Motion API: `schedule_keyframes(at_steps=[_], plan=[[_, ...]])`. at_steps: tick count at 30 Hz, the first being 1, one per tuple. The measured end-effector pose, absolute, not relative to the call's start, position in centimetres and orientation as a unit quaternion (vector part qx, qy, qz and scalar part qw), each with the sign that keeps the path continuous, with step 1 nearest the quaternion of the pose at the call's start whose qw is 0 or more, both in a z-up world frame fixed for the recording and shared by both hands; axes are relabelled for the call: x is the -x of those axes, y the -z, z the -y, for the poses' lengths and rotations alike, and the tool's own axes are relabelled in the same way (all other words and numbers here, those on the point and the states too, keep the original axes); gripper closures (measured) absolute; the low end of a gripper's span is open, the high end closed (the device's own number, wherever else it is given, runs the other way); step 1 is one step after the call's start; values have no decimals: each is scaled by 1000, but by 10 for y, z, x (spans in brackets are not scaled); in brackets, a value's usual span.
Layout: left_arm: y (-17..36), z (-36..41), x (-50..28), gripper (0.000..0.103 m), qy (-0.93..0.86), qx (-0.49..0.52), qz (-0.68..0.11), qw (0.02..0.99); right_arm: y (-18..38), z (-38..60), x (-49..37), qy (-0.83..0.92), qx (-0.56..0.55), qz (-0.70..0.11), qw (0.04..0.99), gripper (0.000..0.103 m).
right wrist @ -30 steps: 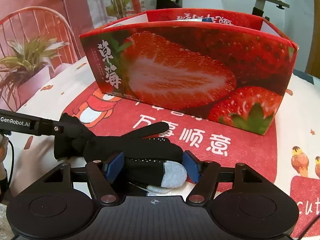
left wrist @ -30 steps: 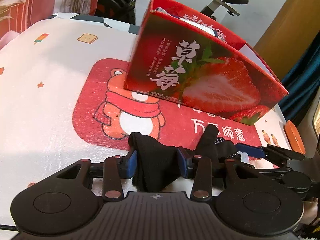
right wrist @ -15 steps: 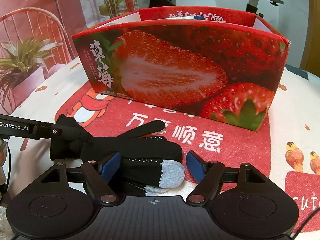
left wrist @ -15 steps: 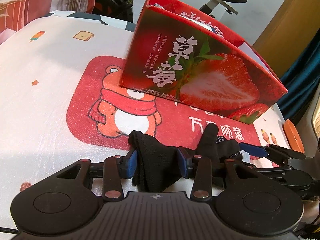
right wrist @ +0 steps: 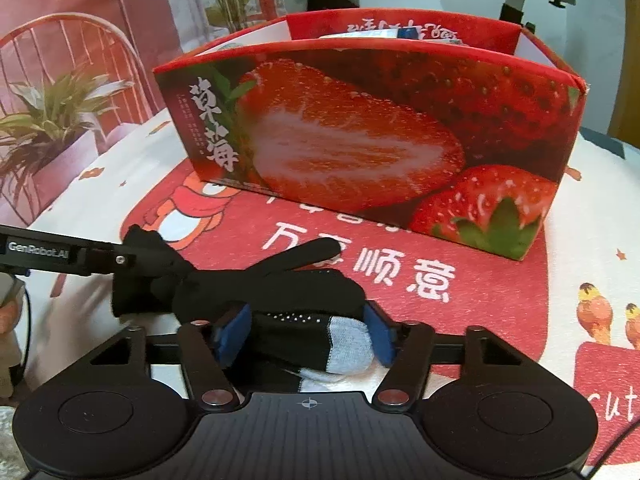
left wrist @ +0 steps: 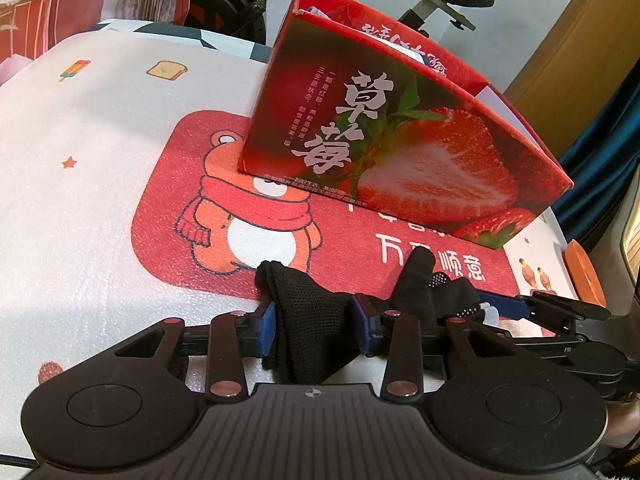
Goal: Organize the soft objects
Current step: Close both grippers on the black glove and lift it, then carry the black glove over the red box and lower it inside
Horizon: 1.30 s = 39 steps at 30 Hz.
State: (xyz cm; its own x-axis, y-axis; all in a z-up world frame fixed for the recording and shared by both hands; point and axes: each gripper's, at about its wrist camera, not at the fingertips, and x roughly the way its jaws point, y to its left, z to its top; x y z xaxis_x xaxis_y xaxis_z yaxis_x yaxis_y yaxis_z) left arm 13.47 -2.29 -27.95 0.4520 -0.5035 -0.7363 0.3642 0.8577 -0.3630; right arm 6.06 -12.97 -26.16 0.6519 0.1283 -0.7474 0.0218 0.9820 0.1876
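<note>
A black knit glove with white grip dots (right wrist: 276, 284) lies on the red bear mat, in front of the strawberry box (right wrist: 372, 128). My left gripper (left wrist: 314, 322) is shut on the glove's cuff end (left wrist: 308, 320). My right gripper (right wrist: 302, 334) has its blue pads on either side of the glove's grey-tipped finger end (right wrist: 344, 346), touching or nearly touching it. In the left wrist view the glove's thumb (left wrist: 416, 276) sticks up, and the right gripper's finger (left wrist: 556, 308) shows at the right. The left gripper's arm (right wrist: 60, 254) shows in the right wrist view.
The open red strawberry box (left wrist: 400, 140) stands on the mat (left wrist: 168, 208) just behind the glove, with items inside. The white printed table cover (left wrist: 80, 160) spreads to the left. An orange object (left wrist: 584, 276) lies at the right edge.
The right gripper opened slightly half a second ago and has closed back around the glove's finger end. Both grippers have lifted a little. The left gripper's hold is unchanged.
</note>
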Motion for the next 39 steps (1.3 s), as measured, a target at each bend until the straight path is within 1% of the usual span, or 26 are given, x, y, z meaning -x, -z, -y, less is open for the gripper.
schedule_keyframes(at_steps=[1, 2, 3, 4, 6, 7, 9, 13, 18, 27, 31, 34, 37, 39], plan=[[279, 23, -135, 64, 256, 77, -457, 848, 261, 130, -61, -36, -95, -417, 903, 63], [279, 22, -135, 64, 256, 77, -458, 848, 260, 129, -61, -44, -101, -419, 901, 67], [278, 23, -135, 64, 257, 77, -459, 847, 260, 128, -61, -51, -104, -422, 899, 74], [278, 22, -135, 65, 257, 77, -459, 847, 260, 126, -62, -56, -105, -423, 898, 79], [277, 22, -135, 67, 258, 79, -460, 846, 259, 124, -62, -62, -103, -424, 898, 82], [277, 22, -134, 67, 258, 79, -461, 846, 258, 123, -62, -64, -102, -425, 897, 87], [275, 22, -134, 72, 259, 79, -460, 846, 256, 123, -62, -69, -105, -423, 897, 90], [269, 23, -132, 78, 268, 75, -448, 849, 249, 123, -60, -73, -105, -410, 903, 91], [249, 22, -130, 79, 285, 80, -413, 861, 226, 130, -57, -71, -108, -373, 919, 91], [177, 24, -136, 79, 325, 88, -311, 889, 152, 143, -60, -82, -75, -263, 958, 91], [150, 33, -146, 79, 337, 83, -273, 897, 125, 152, -70, -79, -57, -227, 969, 91], [139, 44, -159, 79, 345, 71, -262, 898, 113, 157, -85, -76, -44, -224, 971, 91], [130, 62, -178, 79, 356, 27, -256, 898, 105, 162, -104, -74, -14, -229, 971, 91], [127, 72, -196, 79, 359, 14, -259, 896, 102, 167, -118, -67, 3, -234, 970, 91]])
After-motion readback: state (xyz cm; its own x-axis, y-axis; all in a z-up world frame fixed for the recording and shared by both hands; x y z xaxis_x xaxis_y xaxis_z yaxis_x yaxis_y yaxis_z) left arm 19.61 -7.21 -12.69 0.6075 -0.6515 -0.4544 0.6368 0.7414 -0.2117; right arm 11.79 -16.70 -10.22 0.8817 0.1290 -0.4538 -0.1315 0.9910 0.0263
